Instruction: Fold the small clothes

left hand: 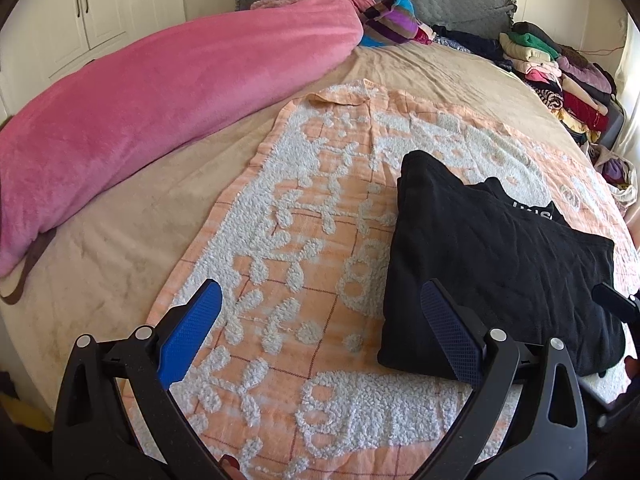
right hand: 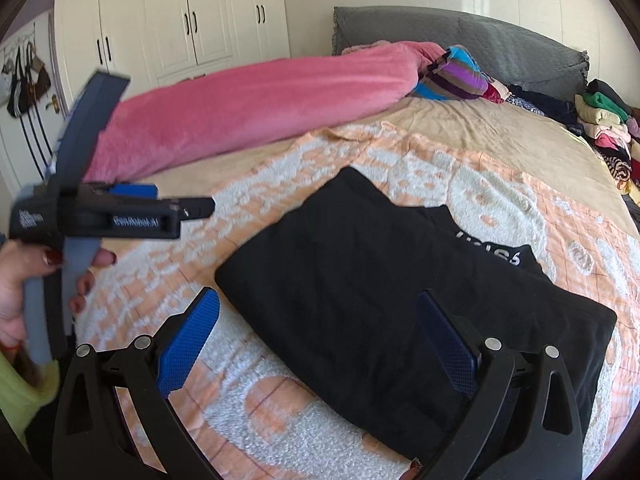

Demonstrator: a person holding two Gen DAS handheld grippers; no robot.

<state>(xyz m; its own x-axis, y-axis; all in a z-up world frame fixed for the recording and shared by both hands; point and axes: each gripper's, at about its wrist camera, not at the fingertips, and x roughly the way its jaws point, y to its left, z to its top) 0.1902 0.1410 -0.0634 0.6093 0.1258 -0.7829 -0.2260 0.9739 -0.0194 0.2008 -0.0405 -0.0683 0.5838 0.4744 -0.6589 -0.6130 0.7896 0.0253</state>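
We hold left gripper (left hand: 320,312) wide, empty | right gripper (right hand: 318,320) wide above black shirt (right hand: 400,312) | shirt lies folded flat on towel (left hand: 300,208), likely finished.

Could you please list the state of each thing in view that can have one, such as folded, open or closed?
Black garment: folded into a flat rectangle, lying on the orange towel.
Orange towel: spread flat on the bed.
Pink blanket: rolled into a long bundle.
Clothes pile: stacked at the bed's far corner.
Wardrobe doors: closed.
Left gripper: jaws open, empty.
Right gripper: jaws open, empty.
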